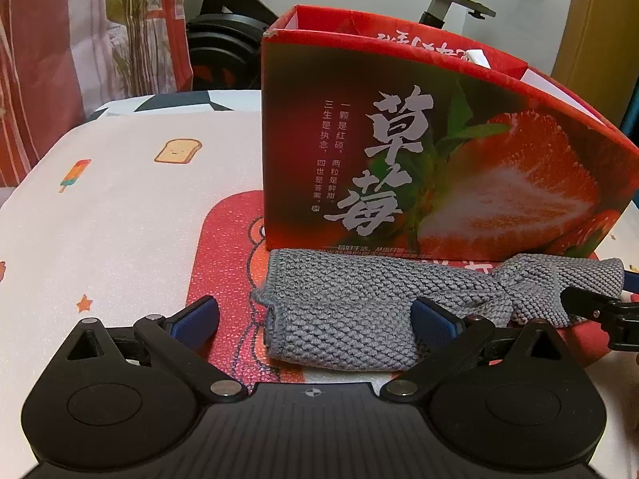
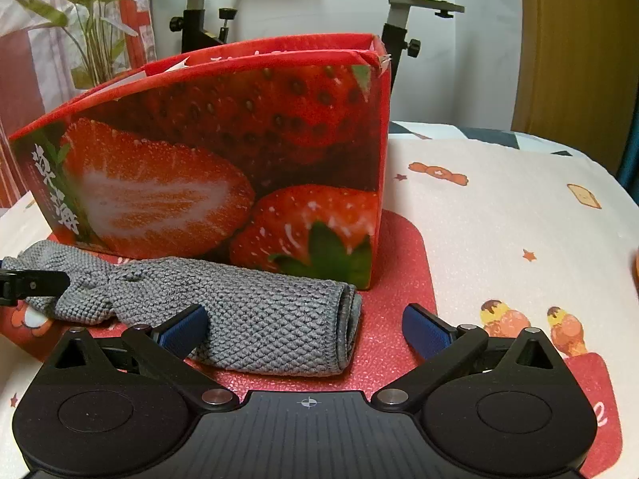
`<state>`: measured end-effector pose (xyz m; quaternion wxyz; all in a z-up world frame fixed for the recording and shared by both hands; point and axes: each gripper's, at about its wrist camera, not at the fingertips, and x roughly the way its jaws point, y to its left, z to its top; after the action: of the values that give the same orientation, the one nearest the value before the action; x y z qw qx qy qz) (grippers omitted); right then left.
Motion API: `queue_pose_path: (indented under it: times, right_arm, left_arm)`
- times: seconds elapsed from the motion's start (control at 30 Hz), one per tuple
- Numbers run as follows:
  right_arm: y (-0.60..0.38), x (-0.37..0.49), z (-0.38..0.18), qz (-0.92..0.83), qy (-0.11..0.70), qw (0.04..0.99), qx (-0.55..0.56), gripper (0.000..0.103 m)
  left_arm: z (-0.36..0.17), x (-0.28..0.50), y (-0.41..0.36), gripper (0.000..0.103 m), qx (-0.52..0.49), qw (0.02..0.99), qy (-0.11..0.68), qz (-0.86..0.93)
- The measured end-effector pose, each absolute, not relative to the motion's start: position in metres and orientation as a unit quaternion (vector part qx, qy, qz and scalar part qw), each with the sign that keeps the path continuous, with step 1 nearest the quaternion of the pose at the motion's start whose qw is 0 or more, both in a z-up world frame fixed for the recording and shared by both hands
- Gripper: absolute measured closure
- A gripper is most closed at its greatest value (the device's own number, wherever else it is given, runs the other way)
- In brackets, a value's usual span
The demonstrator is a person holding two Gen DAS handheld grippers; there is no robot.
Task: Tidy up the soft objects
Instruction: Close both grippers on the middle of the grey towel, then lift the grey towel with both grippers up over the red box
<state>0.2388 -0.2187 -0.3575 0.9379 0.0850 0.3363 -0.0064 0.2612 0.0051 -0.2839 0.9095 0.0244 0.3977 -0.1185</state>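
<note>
A folded grey knitted cloth (image 1: 359, 303) lies on a red mat (image 1: 227, 263) in front of an open red strawberry box (image 1: 399, 151). My left gripper (image 1: 315, 319) is open, its fingers straddling the cloth's left end. My right gripper (image 2: 307, 327) is open around the cloth's right folded end (image 2: 279, 327), with the same box (image 2: 239, 151) behind it. Each gripper's finger shows at the edge of the other view, the right gripper's (image 1: 599, 307) and the left gripper's (image 2: 32, 283), next to the cloth.
The table has a white cover (image 1: 120, 199) with small food prints. An exercise bike (image 2: 399, 8) and a plant (image 2: 92, 20) stand behind the table. A wooden door (image 2: 579, 60) is at the right.
</note>
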Motion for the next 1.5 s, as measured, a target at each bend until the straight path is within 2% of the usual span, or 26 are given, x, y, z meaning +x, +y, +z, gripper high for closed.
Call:
queue_pose_path:
  times: [0.33, 0.43, 0.53, 0.6, 0.63, 0.73, 0.8, 0.87, 0.9, 1.0, 1.03, 1.5]
  right_arm:
    - [-0.221, 0.238, -0.359, -0.001, 0.331, 0.940, 0.084, 0.000]
    - [-0.220, 0.239, -0.359, 0.002, 0.333, 0.940, 0.082, 0.000]
    - [-0.221, 0.239, -0.358, 0.012, 0.332, 0.939, 0.085, 0.005]
    - [-0.219, 0.237, -0.356, 0.017, 0.330, 0.940, 0.084, 0.018]
    - [-0.218, 0.236, -0.356, 0.022, 0.328, 0.941, 0.082, 0.024]
    - [-0.213, 0.233, -0.353, 0.037, 0.324, 0.942, 0.078, 0.039]
    - [-0.212, 0.231, -0.352, 0.043, 0.323, 0.942, 0.083, 0.046]
    - [-0.212, 0.229, -0.351, 0.046, 0.323, 0.941, 0.089, 0.053]
    - [-0.213, 0.228, -0.350, 0.048, 0.324, 0.940, 0.093, 0.060]
    - [-0.212, 0.226, -0.347, 0.060, 0.333, 0.935, 0.107, 0.077]
    - [-0.211, 0.225, -0.345, 0.063, 0.336, 0.934, 0.108, 0.079]
    - [-0.205, 0.200, -0.316, 0.076, 0.318, 0.939, 0.104, 0.082]
  left_arm:
    - [-0.286, 0.258, 0.003, 0.000, 0.028, 0.911, 0.394, -0.114]
    - [-0.285, 0.257, 0.002, 0.003, 0.029, 0.911, 0.394, -0.114]
    - [-0.282, 0.253, -0.001, 0.019, 0.031, 0.913, 0.387, -0.129]
    - [-0.280, 0.250, -0.004, 0.032, 0.031, 0.912, 0.384, -0.140]
    - [-0.280, 0.249, -0.004, 0.034, 0.030, 0.912, 0.384, -0.142]
    - [-0.279, 0.247, -0.004, 0.049, 0.026, 0.911, 0.381, -0.157]
    - [-0.279, 0.246, -0.005, 0.068, 0.020, 0.907, 0.384, -0.175]
    - [-0.278, 0.244, -0.006, 0.074, 0.018, 0.904, 0.386, -0.181]
    - [-0.278, 0.242, -0.006, 0.077, 0.020, 0.904, 0.387, -0.184]
    - [-0.278, 0.239, -0.008, 0.080, 0.023, 0.902, 0.389, -0.186]
    - [-0.278, 0.238, -0.008, 0.080, 0.022, 0.901, 0.391, -0.186]
    - [-0.260, 0.215, 0.000, 0.082, 0.006, 0.903, 0.389, -0.183]
